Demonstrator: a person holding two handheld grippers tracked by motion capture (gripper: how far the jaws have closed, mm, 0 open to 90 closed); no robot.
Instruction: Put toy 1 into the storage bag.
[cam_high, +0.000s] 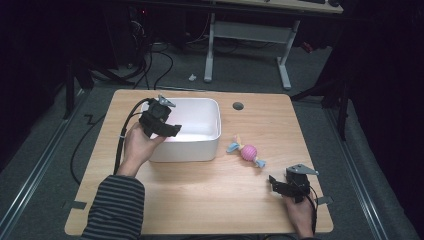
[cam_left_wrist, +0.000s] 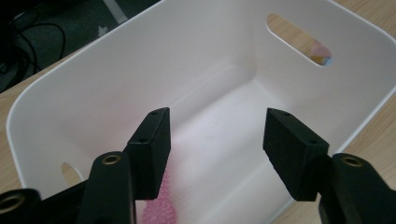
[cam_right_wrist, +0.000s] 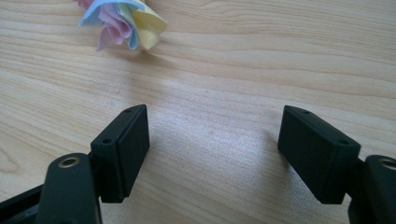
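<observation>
Above the white bin (cam_high: 200, 131), at its left end, the left gripper (cam_high: 167, 131) is held in the person's left hand (cam_high: 138, 146), pointing down into the container. Seen along this gripper's own view, its two black jaws stand apart over the bin's interior (cam_left_wrist: 219, 135) with nothing clamped between them; a pink bumpy object (cam_left_wrist: 159, 205) lies on the bin floor just below the left jaw, partly hidden by it, and whether it touches the pad cannot be told. Slot handles pierce the bin's end walls, and through the far one a patch of coloured fabric shows.

On the wooden table (cam_high: 210, 200), just right of the bin and apart from it, lies a pink ball toy (cam_high: 248, 152) with pale blue and yellow cloth ends.

Near the right front corner of the table, the right gripper (cam_high: 274, 184) rests low in the person's right hand (cam_high: 300, 212), well apart from the bin and near the toy. Its jaws are spread wide over bare wood, holding nothing; the toy's cloth tail (cam_right_wrist: 123, 21) lies beyond them, not between the pads.

A striped sleeve (cam_high: 114, 207) covers the left forearm.
</observation>
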